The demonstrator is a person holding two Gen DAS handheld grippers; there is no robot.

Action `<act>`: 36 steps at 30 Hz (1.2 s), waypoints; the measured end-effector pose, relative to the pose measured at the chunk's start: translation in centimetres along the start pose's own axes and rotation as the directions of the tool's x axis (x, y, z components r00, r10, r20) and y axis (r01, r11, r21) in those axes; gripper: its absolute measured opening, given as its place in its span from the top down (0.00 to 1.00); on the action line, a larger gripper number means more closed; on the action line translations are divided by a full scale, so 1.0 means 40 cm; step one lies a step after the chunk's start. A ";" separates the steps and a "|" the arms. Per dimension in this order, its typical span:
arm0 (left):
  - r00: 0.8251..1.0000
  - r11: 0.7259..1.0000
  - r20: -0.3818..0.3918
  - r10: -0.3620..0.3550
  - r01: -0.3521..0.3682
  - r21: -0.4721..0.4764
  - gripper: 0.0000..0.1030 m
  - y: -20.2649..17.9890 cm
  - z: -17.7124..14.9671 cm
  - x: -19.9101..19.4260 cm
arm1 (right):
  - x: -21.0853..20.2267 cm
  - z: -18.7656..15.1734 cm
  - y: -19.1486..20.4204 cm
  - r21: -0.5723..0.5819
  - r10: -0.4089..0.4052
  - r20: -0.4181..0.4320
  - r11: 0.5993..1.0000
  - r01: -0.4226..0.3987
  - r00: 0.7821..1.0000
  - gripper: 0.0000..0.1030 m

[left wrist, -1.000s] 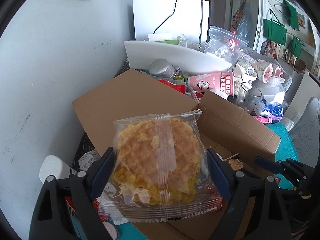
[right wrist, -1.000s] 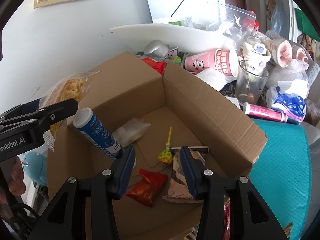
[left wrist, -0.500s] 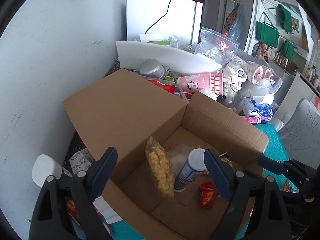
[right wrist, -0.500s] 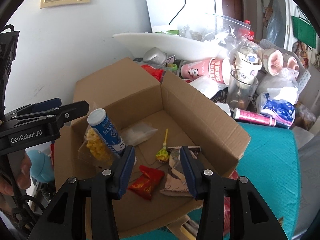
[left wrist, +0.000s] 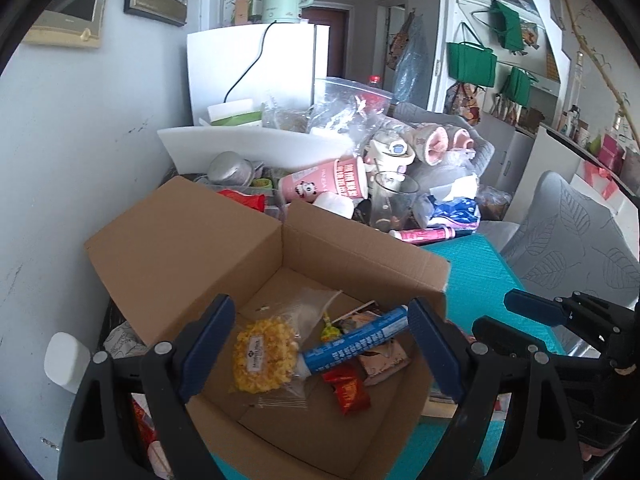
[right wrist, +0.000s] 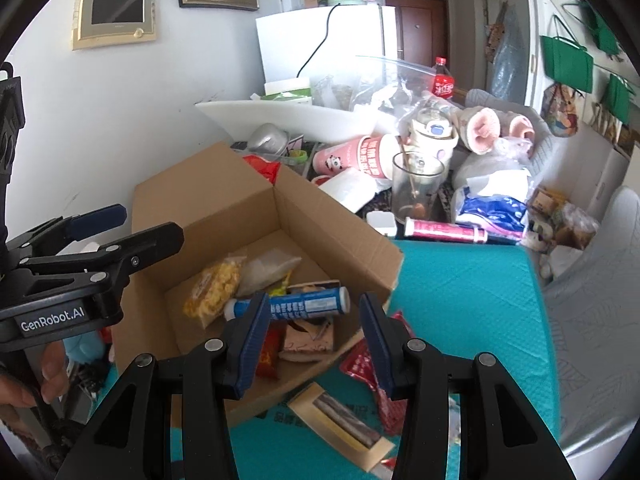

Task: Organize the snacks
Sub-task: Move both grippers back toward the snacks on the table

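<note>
An open cardboard box [left wrist: 192, 248] [right wrist: 332, 216] stands on the teal table. Inside lie a clear bag with a yellow cake [left wrist: 264, 354] [right wrist: 212, 290], a blue-and-white tube [left wrist: 354, 344] [right wrist: 304, 304], a red packet [left wrist: 350, 392] and other small snacks. My left gripper [left wrist: 318, 350] is open and empty above the box's near side. My right gripper [right wrist: 314, 340] is open and empty above the box's front right corner. A snack bar in a gold-edged wrapper [right wrist: 340, 426] and a red packet [right wrist: 362, 364] lie on the table outside the box.
Clutter stands behind the box: a pink paper cup [left wrist: 324, 184], a glass [right wrist: 416, 188], a pink tube [right wrist: 444, 230], plastic bags, a white tray. A white wall is at the left. A grey chair [left wrist: 576, 240] stands at the right. The teal cover [right wrist: 468, 300] stretches right of the box.
My left gripper opened and let go of the yellow cake bag, which fell into the box. The blue tube tipped over and lies flat. Both grippers drew back from the box.
</note>
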State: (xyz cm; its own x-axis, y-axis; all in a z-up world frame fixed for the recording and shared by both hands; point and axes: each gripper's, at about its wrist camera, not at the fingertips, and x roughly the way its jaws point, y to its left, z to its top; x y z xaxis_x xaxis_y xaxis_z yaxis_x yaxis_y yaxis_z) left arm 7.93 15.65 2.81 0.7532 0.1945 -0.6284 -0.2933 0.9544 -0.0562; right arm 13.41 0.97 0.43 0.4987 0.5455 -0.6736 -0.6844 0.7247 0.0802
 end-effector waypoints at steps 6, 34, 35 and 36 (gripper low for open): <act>0.996 0.994 0.008 -0.092 0.092 0.057 0.14 -0.073 -0.010 -0.034 | -0.091 -0.033 -0.046 0.027 -0.064 0.037 0.998 0.063 0.997 0.55; 0.985 0.979 -0.072 -0.156 0.164 0.118 0.14 -0.347 -0.162 -0.049 | -0.239 -0.282 -0.196 0.154 -0.209 0.005 0.966 0.206 0.978 0.53; 0.986 0.982 -0.078 -0.148 0.156 0.111 0.14 -0.350 -0.169 -0.042 | -0.232 -0.292 -0.205 0.164 -0.202 -0.002 0.966 0.199 0.979 0.53; 0.987 0.984 -0.082 -0.140 0.148 0.103 0.14 -0.353 -0.177 -0.035 | -0.227 -0.301 -0.215 0.172 -0.196 -0.008 0.966 0.194 0.981 0.53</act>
State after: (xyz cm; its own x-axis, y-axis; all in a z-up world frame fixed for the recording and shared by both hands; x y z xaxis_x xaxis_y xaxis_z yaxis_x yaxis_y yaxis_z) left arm 6.86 0.31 -1.01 0.7356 0.0397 -0.6762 -0.1167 0.9908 -0.0687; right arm 8.35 -15.27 -3.00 0.6186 0.3895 -0.6824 -0.4723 0.8784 0.0733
